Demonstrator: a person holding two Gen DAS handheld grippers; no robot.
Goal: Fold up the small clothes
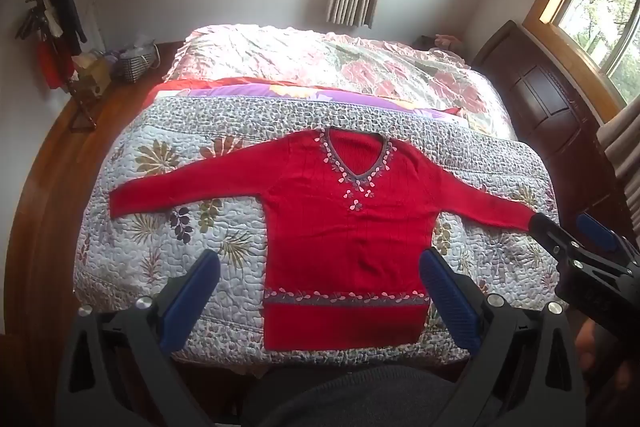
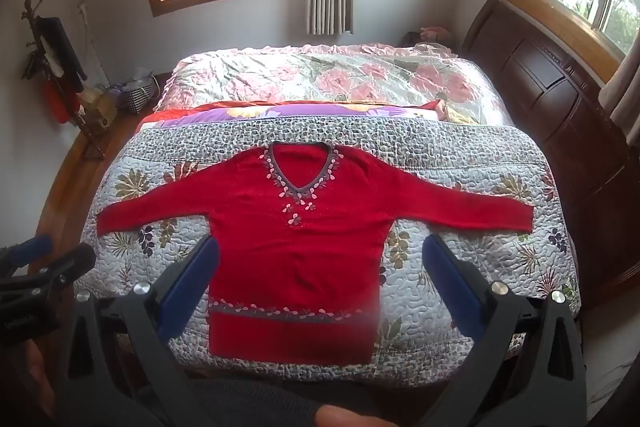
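Note:
A red long-sleeved sweater (image 1: 344, 227) (image 2: 296, 247) with a beaded V-neck lies flat and face up on a quilted floral bedspread (image 1: 168, 227) (image 2: 460, 267). Both sleeves are spread out sideways and the hem is toward me. My left gripper (image 1: 320, 261) hovers open above the sweater's lower body, with nothing between its blue pads (image 1: 192, 291). My right gripper (image 2: 322, 247) also stands open over the lower body, holding nothing. In the left wrist view the right gripper (image 1: 560, 223) shows by the right cuff. In the right wrist view the left gripper (image 2: 56, 251) shows off the bed's left edge.
A pink floral duvet (image 1: 320, 67) covers the far half of the bed. A dark wooden headboard (image 2: 560, 99) runs along the right side. At the left, a coat stand (image 1: 52, 39) and a basket (image 1: 136, 63) stand on the wooden floor. A person's dark clothing (image 1: 340, 395) fills the bottom.

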